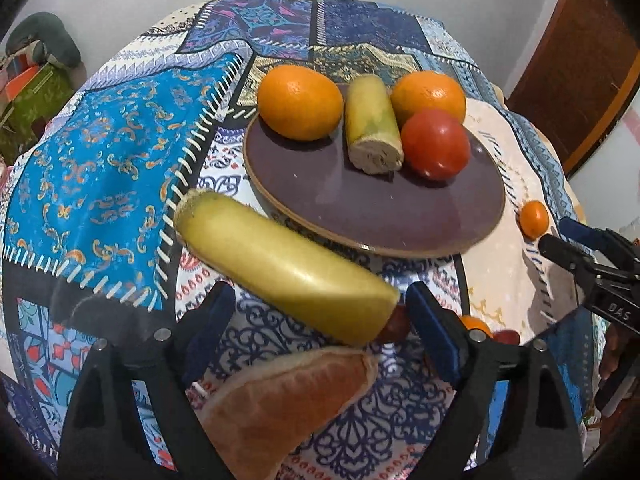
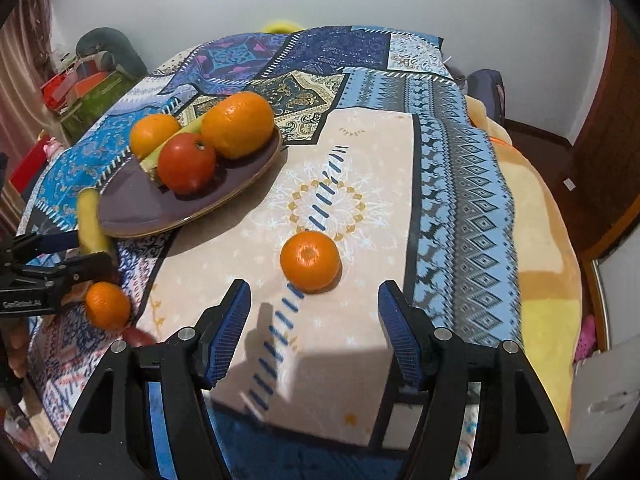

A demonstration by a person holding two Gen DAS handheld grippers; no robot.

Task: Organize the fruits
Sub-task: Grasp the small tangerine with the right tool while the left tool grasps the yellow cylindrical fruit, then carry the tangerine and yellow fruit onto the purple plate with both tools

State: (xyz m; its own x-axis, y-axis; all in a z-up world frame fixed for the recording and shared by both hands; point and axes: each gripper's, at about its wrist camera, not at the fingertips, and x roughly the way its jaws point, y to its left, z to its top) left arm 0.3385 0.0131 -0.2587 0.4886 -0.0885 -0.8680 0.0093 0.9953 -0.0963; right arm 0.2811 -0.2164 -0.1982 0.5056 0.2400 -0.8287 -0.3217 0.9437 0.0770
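Observation:
A purple plate (image 1: 360, 208) (image 2: 132, 204) holds two oranges (image 1: 300, 102) (image 1: 428, 94), a short banana piece (image 1: 374, 124) and a red tomato (image 1: 435, 144) (image 2: 186, 164). My left gripper (image 1: 320, 310) is open around a long yellow banana piece (image 1: 280, 264) that lies just in front of the plate; it also shows in the right wrist view (image 2: 92, 224). An orange wedge (image 1: 280, 404) lies below it. My right gripper (image 2: 314, 312) is open and empty, just short of a small mandarin (image 2: 310, 260) (image 1: 534, 218) on the cloth.
Another mandarin (image 2: 108, 306) and a dark red fruit (image 2: 138, 336) lie near my left gripper (image 2: 60, 268). The patterned cloth (image 2: 460, 160) covers a bed. Boxes (image 2: 80, 88) stand at the far left, a wooden door (image 1: 580, 60) at the right.

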